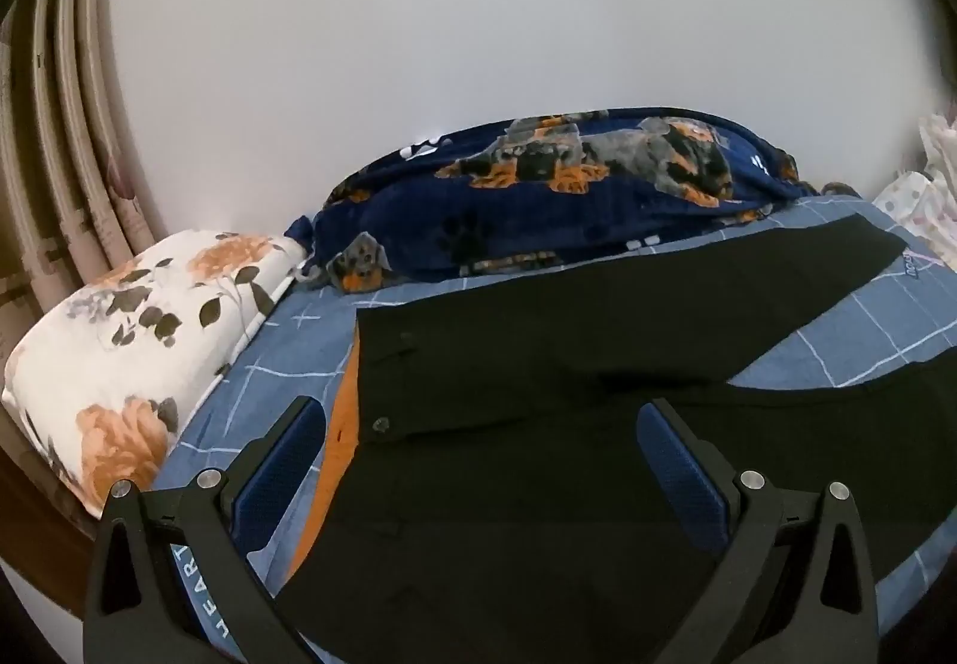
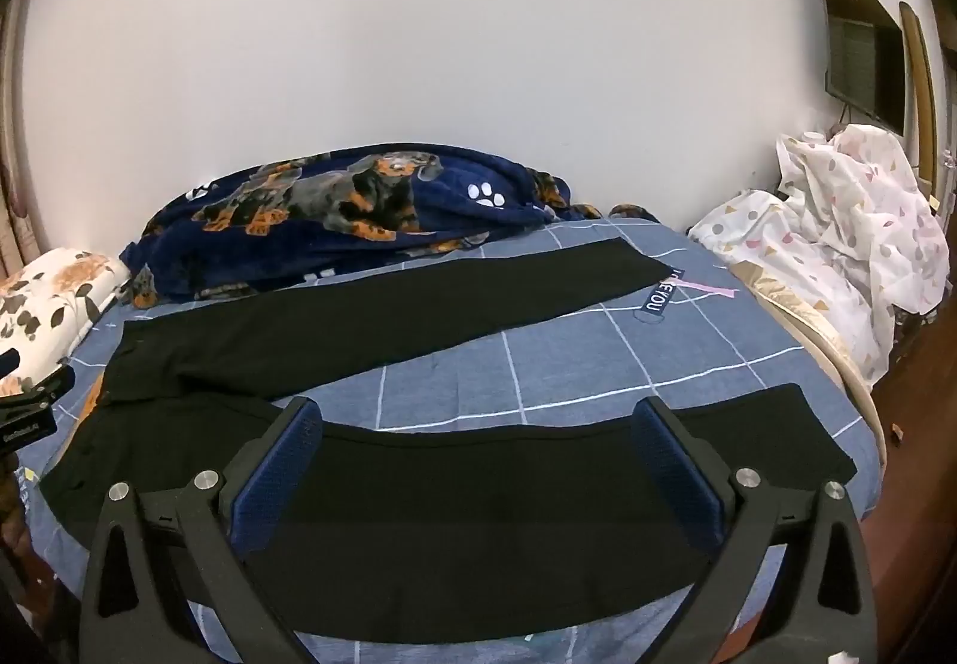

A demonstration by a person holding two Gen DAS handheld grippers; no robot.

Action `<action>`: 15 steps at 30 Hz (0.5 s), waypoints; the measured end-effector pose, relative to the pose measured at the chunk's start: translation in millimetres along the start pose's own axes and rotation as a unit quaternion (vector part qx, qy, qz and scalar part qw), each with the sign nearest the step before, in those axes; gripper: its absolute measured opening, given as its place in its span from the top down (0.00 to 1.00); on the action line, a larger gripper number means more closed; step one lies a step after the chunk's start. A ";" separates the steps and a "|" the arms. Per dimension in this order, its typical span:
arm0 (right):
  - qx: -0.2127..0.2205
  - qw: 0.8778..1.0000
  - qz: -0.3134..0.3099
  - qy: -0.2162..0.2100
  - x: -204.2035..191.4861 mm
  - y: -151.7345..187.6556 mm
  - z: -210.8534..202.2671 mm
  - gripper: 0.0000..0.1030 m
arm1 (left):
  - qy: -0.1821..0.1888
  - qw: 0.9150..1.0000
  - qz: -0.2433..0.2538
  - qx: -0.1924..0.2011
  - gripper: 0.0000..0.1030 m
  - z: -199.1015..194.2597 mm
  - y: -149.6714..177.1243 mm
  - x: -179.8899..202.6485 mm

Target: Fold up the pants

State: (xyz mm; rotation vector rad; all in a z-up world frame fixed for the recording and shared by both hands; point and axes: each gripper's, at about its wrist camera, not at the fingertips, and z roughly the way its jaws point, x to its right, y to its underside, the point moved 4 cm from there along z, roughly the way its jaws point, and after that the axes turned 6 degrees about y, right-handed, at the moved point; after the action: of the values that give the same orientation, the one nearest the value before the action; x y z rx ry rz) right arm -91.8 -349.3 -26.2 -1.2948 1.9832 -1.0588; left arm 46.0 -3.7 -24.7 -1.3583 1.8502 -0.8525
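Right wrist view: black fabric pants (image 2: 383, 317) spread flat, legs splayed toward bed's (image 2: 598, 365) right edge. Right tool (image 2: 478, 425) and left tool (image 1: 478, 419) wide open, holding nothing. Risk — pinching one layer only, or snagging the blue checked sheet.

Black pants (image 2: 418, 299); blue grid-check sheet (image 2: 598, 365); navy dog-print blanket (image 2: 335, 209); white-orange floral pillow (image 1: 149, 317).

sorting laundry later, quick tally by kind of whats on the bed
black pants: 1
dog-print blanket: 1
floral pillow: 1
white patterned sheet, piled at the bed's right end: 1
total: 4
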 end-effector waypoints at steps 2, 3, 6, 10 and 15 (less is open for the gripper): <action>0.000 1.000 0.000 -0.001 1.4 0.1 -0.2 0.00 | -0.001 1.000 0.000 -0.001 0.00 1.6 2.4 -0.6; 0.000 1.000 0.000 -0.003 1.3 0.3 0.0 0.00 | -0.001 1.000 -0.002 -0.005 0.00 3.5 2.7 -2.0; -0.007 1.000 -0.002 -0.007 -0.9 -0.3 0.4 0.00 | -0.001 1.000 -0.005 -0.010 0.00 7.3 5.5 -2.8; -0.011 1.000 -0.009 -0.010 -4.5 2.7 5.5 0.00 | -0.005 1.000 -0.004 -0.015 0.00 12.3 6.5 -5.0; -0.015 1.000 -0.001 -0.018 -5.7 3.0 7.1 0.00 | -0.005 1.000 -0.003 -0.016 0.00 16.2 2.7 -10.4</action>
State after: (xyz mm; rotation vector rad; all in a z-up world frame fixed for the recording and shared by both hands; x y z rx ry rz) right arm -85.5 -345.7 -32.5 -1.3240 1.9781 -1.0030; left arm 60.3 5.2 -34.4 -1.3861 1.8608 -0.8202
